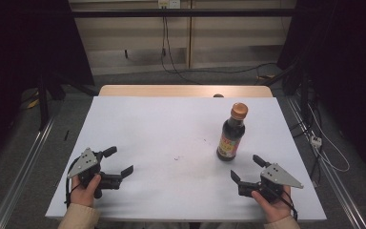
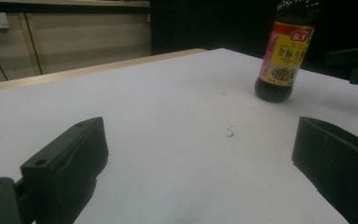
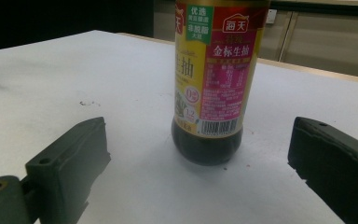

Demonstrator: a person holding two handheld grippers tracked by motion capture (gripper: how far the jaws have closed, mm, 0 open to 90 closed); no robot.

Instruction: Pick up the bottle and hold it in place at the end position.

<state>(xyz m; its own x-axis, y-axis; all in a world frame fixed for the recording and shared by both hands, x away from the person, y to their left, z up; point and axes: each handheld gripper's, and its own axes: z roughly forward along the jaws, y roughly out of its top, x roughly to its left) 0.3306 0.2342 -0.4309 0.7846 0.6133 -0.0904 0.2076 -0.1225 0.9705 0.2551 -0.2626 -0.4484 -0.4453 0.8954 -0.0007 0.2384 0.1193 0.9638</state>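
A dark soy sauce bottle (image 1: 231,135) with an orange cap and a yellow-and-pink label stands upright on the white table (image 1: 171,124), right of centre. My right gripper (image 1: 249,168) rests near the front right edge, open, a short way in front of the bottle. In the right gripper view the bottle (image 3: 212,79) stands just beyond the gap between the wide-apart jaws, touching neither. My left gripper (image 1: 118,161) lies open at the front left, nothing between its jaws. The left gripper view has the bottle (image 2: 283,56) far off at the upper right.
A wooden strip (image 1: 186,90) shows along the table's far edge. Small dark specks (image 1: 177,158) mark the white surface near the middle. Cables (image 1: 324,148) and metal rails run along the floor on both sides. Cabinets stand behind the table.
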